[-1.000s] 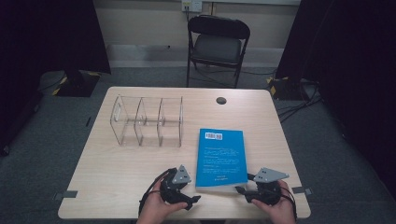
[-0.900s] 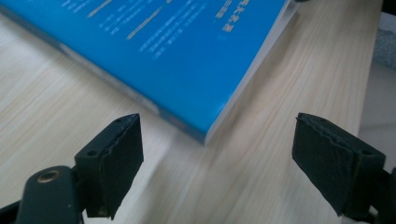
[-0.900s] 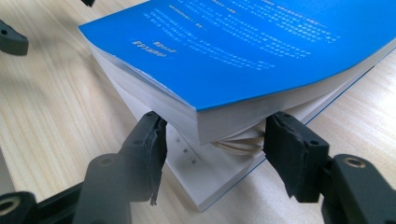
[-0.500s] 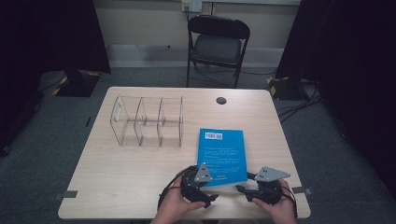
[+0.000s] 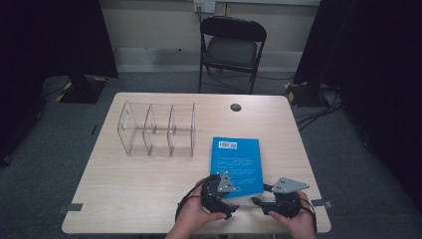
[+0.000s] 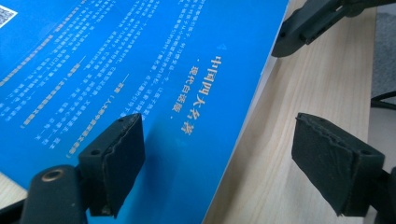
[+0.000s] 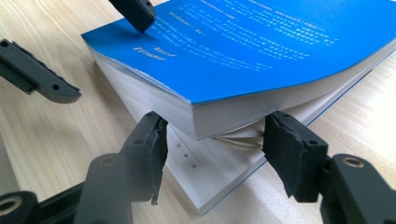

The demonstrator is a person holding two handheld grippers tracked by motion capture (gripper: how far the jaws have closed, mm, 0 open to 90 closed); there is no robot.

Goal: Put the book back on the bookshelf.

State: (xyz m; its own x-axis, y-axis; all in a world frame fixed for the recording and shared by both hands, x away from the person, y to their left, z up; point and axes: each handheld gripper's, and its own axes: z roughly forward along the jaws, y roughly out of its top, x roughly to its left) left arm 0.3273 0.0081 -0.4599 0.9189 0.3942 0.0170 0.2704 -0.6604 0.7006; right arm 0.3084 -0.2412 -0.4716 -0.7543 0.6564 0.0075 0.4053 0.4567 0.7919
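At desk's near edge, high view:
Book (image 5: pixel 237 162): blue, lies flat on desk (image 5: pixel 149 184), R of clear divider rack (image 5: pixel 157 130).
L gripper (image 5: pixel 222 195): over book's near-left corner; jaws wide apart, one pad above cover, other over bare desk, nothing clamped.
R gripper (image 5: pixel 259 201): at book's near-right corner; jaws part-open either side of lifted top cover and pages (image 7: pixel 224 116), gripping or not – can't tell.

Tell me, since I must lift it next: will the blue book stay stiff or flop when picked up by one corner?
Probably floppy: the blue book is a thick paperback whose raised part already curves and fans above the lower pages by the right gripper. Its cover looks smooth, so possibly slippery. Fairly heavy, judging by thickness.
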